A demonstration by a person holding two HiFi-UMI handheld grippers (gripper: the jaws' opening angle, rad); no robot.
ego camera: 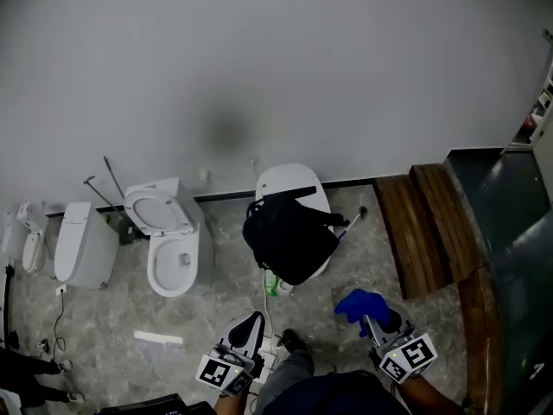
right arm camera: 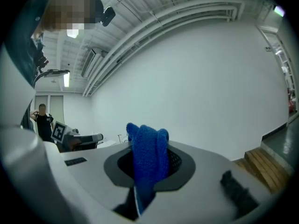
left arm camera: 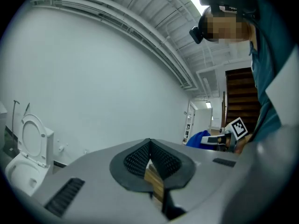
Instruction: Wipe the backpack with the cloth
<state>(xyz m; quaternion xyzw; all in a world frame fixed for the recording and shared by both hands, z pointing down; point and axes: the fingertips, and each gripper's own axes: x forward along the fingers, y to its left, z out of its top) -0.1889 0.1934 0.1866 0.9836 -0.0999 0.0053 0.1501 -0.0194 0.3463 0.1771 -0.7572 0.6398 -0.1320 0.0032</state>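
Note:
A black backpack point(ego camera: 288, 237) sits on the closed lid of a white toilet point(ego camera: 289, 178) against the wall. My right gripper point(ego camera: 370, 316) is held low, in front of and to the right of the backpack, shut on a blue cloth point(ego camera: 362, 303). In the right gripper view the blue cloth point(right arm camera: 147, 158) stands up between the pads of the right gripper point(right arm camera: 148, 167). My left gripper point(ego camera: 249, 328) hovers in front of the backpack, apart from it. In the left gripper view the left gripper point(left arm camera: 149, 148) has its pads pressed together with nothing held.
A white toilet with its seat raised point(ego camera: 169, 247) stands left of the backpack, with more toilets point(ego camera: 79, 244) further left. Wooden steps point(ego camera: 428, 232) rise at the right. A green bottle point(ego camera: 270, 284) and a white sheet point(ego camera: 158, 338) lie on the floor. A person point(right arm camera: 43, 120) stands far off.

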